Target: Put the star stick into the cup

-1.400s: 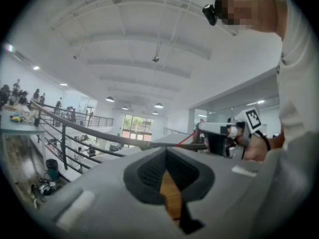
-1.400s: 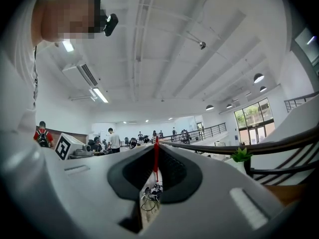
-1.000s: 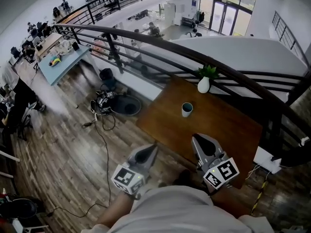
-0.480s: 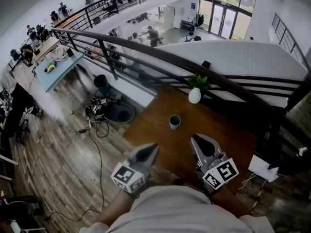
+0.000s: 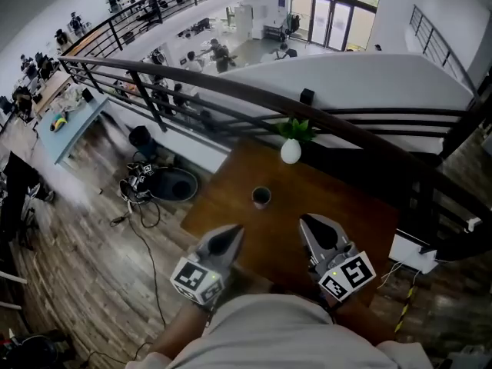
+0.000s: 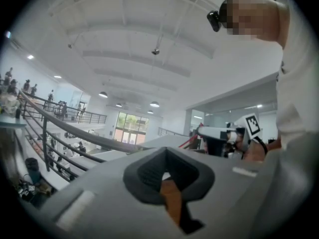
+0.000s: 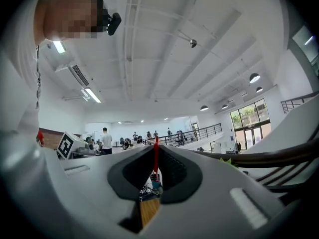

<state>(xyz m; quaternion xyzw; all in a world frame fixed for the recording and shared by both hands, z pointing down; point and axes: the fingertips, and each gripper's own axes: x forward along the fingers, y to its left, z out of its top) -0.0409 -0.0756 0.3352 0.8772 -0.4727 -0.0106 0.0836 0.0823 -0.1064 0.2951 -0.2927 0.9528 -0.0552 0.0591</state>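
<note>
- Head view, nearest: person's pale shirt [image 5: 277, 333] fills the bottom edge, with both grippers held out ahead of it, side by side and apart.
- left gripper [image 5: 233, 231]: points forward over the near left corner of the brown table [image 5: 346, 198]. Its marker cube [image 5: 196, 279] is at the back.
- Left gripper view: jaws are together at the tips with nothing between them. Only table wood shows through the slot behind the pads.
- right gripper [image 5: 308, 220]: points forward over the near part of the table. Its marker cube [image 5: 347, 274] is at the back.
- Right gripper view: jaws are almost fully closed, pinching the star stick [image 7: 156, 158]. It shows as a thin red shaft standing upright between the pads, its top just above the jaw tips. The star itself can't be made out, and the stick is too small to see in the head view.
- cup [image 5: 261, 197]: upright on the table ahead of both grippers, roughly between their lines and well apart from both. The stick is not in it.
- white vase [image 5: 290, 152] with a green plant [image 5: 294, 127]: beyond the cup, at the table's far edge.
- dark railing [image 5: 223, 91]: runs just behind the vase, with a lower floor and desks past it.
</note>
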